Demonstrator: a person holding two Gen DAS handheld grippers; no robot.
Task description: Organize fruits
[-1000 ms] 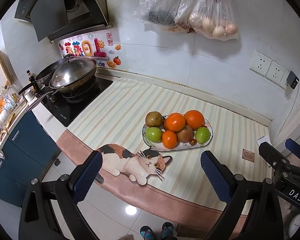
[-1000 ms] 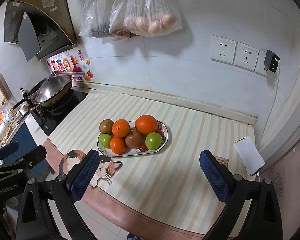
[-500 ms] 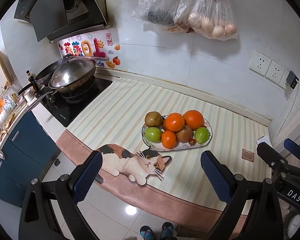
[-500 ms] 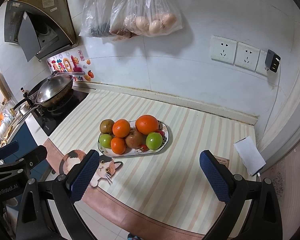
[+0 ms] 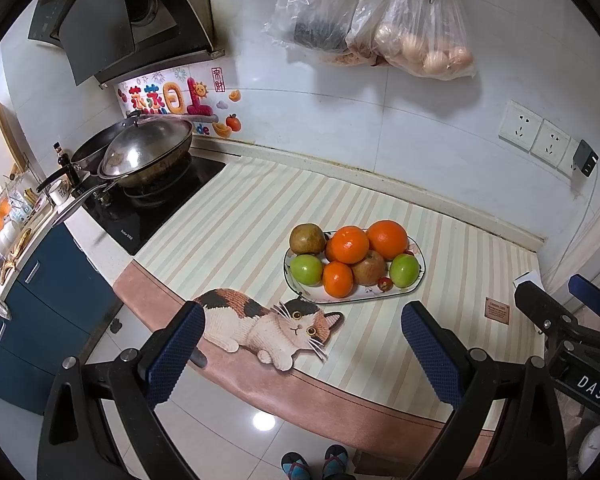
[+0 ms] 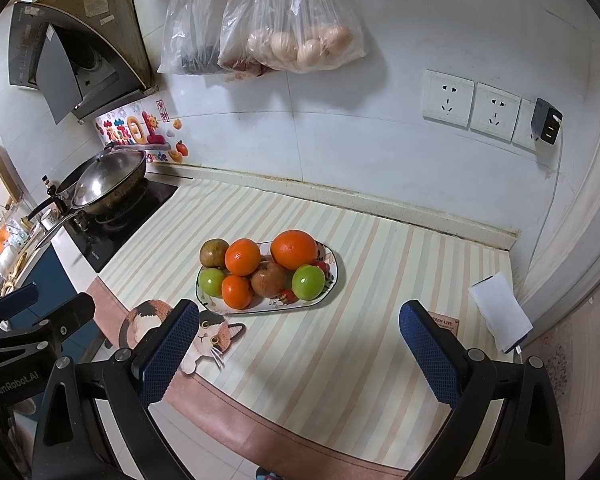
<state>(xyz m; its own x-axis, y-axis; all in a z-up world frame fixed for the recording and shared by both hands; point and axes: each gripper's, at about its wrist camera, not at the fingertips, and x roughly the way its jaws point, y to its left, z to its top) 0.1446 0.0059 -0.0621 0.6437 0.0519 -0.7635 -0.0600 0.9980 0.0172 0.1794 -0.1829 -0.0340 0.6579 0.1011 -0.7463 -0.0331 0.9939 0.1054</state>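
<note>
While both tools, left (image 5: 300, 344) and right (image 6: 296, 344), are hanging wide and empty short of the worktop (image 6: 380, 280), the fruits (image 6: 260, 272) are sitting heaped on the plate (image 6: 332, 280) mid-worktop. That is fitting either sorting ahead or a finished pile. The plate's long axis is running left-right.

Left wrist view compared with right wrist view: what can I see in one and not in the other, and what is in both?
Only the left wrist view shows the person's shoes on the floor and the whole cat mat. Only the right wrist view shows the whole white paper near the right wall. Both show the plate of fruit, the wok, the hanging bags, the sockets, and each gripper's open fingers above the counter edge.
</note>
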